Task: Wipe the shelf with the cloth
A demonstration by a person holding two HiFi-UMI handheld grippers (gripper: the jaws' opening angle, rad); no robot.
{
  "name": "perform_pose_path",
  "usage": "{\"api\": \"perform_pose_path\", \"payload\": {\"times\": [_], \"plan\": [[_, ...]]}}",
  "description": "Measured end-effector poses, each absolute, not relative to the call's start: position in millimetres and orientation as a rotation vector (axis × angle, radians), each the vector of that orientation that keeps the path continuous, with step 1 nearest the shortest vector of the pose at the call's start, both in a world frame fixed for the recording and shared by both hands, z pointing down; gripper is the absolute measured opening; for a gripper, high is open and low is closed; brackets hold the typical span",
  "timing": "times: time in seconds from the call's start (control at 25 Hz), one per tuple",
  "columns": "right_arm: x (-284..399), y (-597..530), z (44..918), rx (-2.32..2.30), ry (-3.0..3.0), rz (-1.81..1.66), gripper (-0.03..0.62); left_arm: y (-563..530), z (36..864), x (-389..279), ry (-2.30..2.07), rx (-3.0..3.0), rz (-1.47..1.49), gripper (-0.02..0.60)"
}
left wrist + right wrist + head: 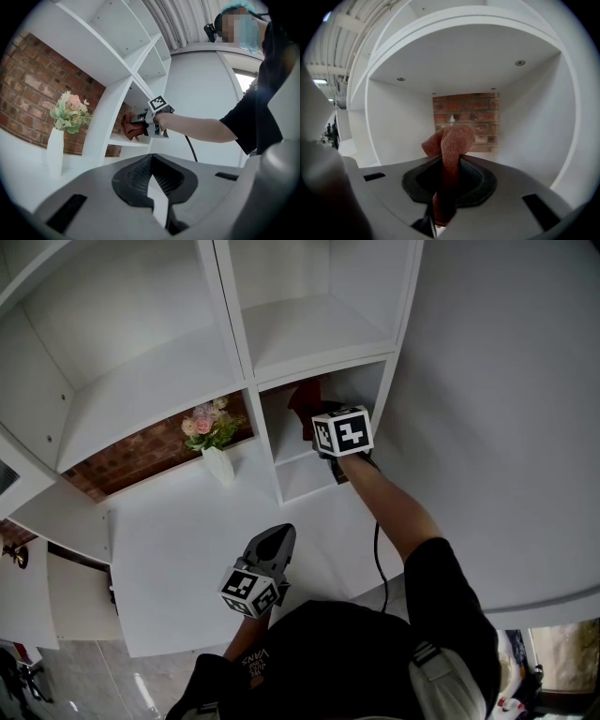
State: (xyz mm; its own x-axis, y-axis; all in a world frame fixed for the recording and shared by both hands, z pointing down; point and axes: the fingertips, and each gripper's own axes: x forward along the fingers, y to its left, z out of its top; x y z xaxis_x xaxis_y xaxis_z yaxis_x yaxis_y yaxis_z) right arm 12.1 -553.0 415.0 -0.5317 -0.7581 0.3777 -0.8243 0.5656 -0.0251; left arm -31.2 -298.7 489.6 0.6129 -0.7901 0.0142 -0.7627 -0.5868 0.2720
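A reddish-brown cloth (305, 397) hangs bunched inside a small white shelf compartment (305, 476) at the middle right of the unit. My right gripper (321, 420) reaches into that compartment and is shut on the cloth (450, 145), which sticks up in a fold from between the jaws. Bare brick (478, 117) backs the compartment. The left gripper view shows the right gripper (145, 119) and the cloth (130, 125) just above the compartment's floor. My left gripper (275, 538) hovers lower, over the wide white ledge, apart from the cloth. Its jaws (151, 187) are together with nothing between them.
A white vase (217, 463) of pink flowers (70, 112) stands on the ledge left of the compartment, before a brick wall (131, 457). A vertical divider (265, 442) separates vase and compartment. Larger open compartments (309, 324) lie above. A black cable (378, 559) hangs under the right arm.
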Motion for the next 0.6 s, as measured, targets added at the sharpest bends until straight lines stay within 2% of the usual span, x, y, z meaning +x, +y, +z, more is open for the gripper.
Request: {"api": "perform_pose_path", "payload": {"times": [0.28, 0.6], "plan": [[-39.6, -510.6, 417.9, 1.030, -2.636, 0.491, 0.057, -293.2, 490.2, -36.2, -1.305, 2.574, -0.158, 0.006], [-61.2, -486.2, 448.3, 0.928, -2.624, 0.491, 0.057, -290.1, 490.3, -31.9, -1.305, 2.573, -0.162, 0.006]]}}
